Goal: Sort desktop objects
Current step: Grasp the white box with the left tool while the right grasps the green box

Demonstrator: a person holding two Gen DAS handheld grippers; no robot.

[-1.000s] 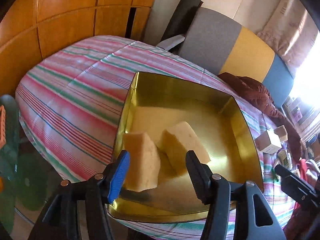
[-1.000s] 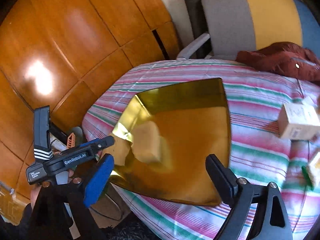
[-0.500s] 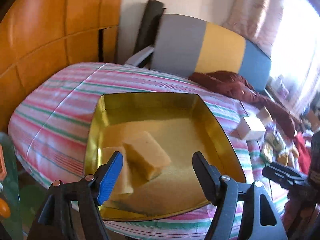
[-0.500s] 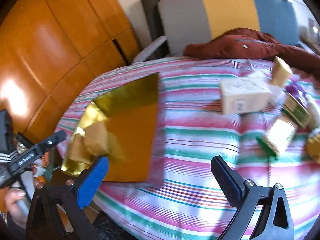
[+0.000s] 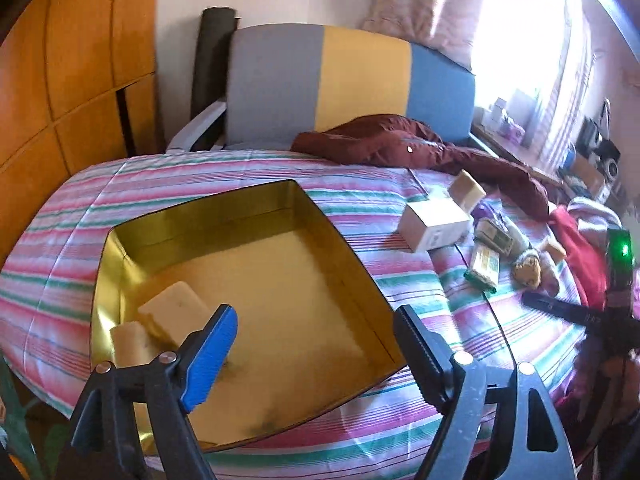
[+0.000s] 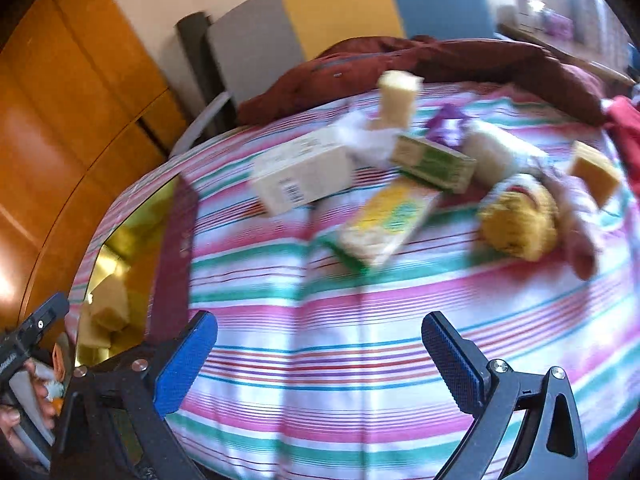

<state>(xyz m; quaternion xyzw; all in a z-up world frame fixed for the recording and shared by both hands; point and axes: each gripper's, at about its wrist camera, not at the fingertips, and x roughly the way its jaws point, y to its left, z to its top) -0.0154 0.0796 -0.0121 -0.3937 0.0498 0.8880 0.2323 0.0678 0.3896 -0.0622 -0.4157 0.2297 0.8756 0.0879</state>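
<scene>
A gold tin tray [image 5: 340, 236] lies on the striped cloth with two yellow sponge blocks [image 5: 176, 312] in its near left corner. My left gripper [image 5: 316, 354] hovers over the tray's near edge. Its jaws are opening and nothing is between them. My right gripper [image 6: 320, 356] stands open over bare striped cloth, short of a loose pile: a white box [image 6: 300, 178], a green box [image 6: 434, 162], a yellow-green packet [image 6: 384, 224], an upright sponge [image 6: 396, 100], another sponge [image 6: 594, 172] and a yellow scrubber [image 6: 518, 220]. The tray [image 6: 132, 216] sits at its left.
A dark red garment [image 5: 400, 144] lies at the back of the cloth before a grey, yellow and blue chair [image 5: 340, 80]. Orange wood panels [image 5: 80, 80] line the left. A red cloth [image 5: 580, 252] sits at the right edge. A hand [image 6: 24, 420] holds the left gripper.
The left jaws widened away from the sponge, which stays in the tray, and the view swung right. The right gripper swept right from the tray toward the pile.
</scene>
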